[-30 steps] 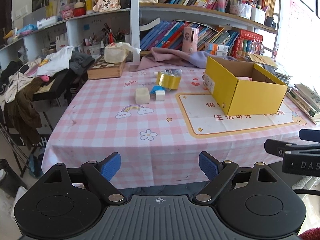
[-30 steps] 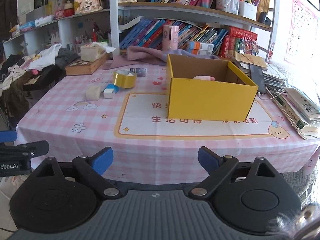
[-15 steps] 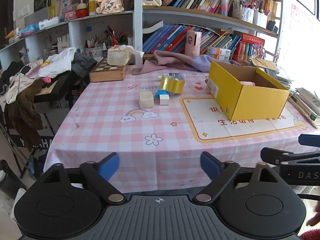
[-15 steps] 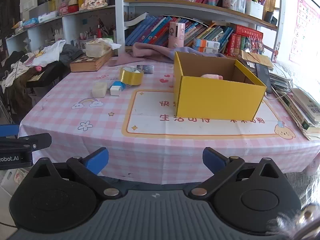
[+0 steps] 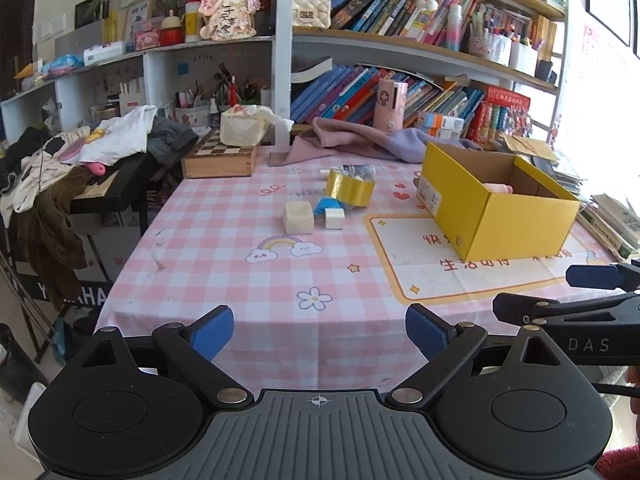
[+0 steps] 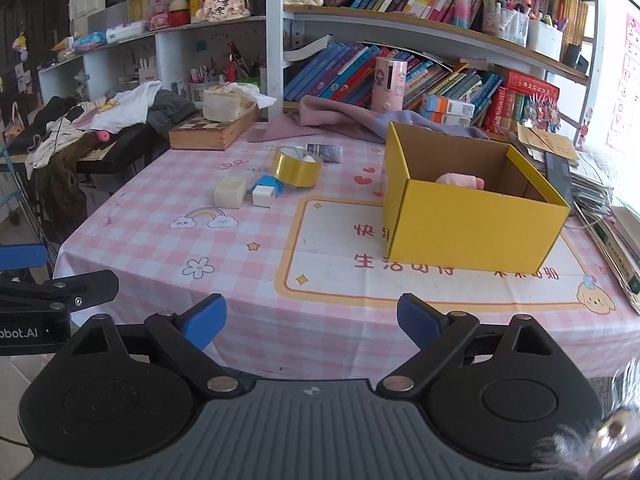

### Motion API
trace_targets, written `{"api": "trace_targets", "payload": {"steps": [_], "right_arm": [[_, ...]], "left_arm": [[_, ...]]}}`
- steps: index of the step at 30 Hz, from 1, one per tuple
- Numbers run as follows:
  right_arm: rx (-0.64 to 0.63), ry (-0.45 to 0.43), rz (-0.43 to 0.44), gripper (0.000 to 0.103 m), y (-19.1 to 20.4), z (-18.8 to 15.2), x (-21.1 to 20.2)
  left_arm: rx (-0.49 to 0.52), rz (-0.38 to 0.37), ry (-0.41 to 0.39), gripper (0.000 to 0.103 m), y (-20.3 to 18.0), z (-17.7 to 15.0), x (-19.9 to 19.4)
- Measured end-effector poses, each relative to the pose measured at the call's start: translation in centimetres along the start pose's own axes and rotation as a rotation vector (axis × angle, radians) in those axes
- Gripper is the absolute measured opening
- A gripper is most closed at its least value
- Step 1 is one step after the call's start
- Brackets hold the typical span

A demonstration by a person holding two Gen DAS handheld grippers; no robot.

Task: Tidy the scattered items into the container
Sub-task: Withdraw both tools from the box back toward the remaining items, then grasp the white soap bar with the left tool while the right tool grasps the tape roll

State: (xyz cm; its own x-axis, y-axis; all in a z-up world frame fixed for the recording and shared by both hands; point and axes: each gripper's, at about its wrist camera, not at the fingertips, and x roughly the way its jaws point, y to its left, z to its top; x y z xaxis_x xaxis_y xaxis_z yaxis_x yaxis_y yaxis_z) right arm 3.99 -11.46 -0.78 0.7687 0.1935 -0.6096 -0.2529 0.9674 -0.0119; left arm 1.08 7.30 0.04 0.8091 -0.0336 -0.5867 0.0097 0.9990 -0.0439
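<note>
Ahead, the tape roll [image 5: 349, 188] and blocks (left of the box [image 5: 498, 208]) were found nearer the left hand-held gripper [image 5: 319, 330]; both hand-held grippers were held wide, empty.

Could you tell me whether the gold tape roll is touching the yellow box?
Apart. The right wrist view shows a stretch of bare pink checked cloth between the tape roll and the box; the left wrist view shows the same gap.

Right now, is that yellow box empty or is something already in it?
Not empty: the open-topped yellow box holds a pink item against its far wall.
</note>
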Motion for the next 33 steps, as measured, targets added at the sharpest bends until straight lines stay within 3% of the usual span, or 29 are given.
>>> {"api": "trace_targets", "payload": {"steps": [15, 20, 24, 33], "right_arm": [[-0.010, 0.010, 0.024, 0.094, -0.3, 1.5, 3.9], [-0.013, 0.030, 0.034, 0.094, -0.5, 3.4, 7.0], [-0.023, 0.044, 0.055, 0.088, -0.4, 5.2, 9.7], [-0.052, 0.083, 0.082, 0.087, -0.4, 8.6, 14.9]], "left_arm": [[0.050, 0.014, 0.032, 0.095, -0.3, 1.5, 3.6], [0.047, 0.037, 0.049, 0.095, 0.4, 2.8, 6.1], [0.049, 0.052, 0.055, 0.095, 1.0, 4.0, 8.3], [0.019, 0.084, 0.095, 0.095, 2.1, 6.3, 12.5]]}}
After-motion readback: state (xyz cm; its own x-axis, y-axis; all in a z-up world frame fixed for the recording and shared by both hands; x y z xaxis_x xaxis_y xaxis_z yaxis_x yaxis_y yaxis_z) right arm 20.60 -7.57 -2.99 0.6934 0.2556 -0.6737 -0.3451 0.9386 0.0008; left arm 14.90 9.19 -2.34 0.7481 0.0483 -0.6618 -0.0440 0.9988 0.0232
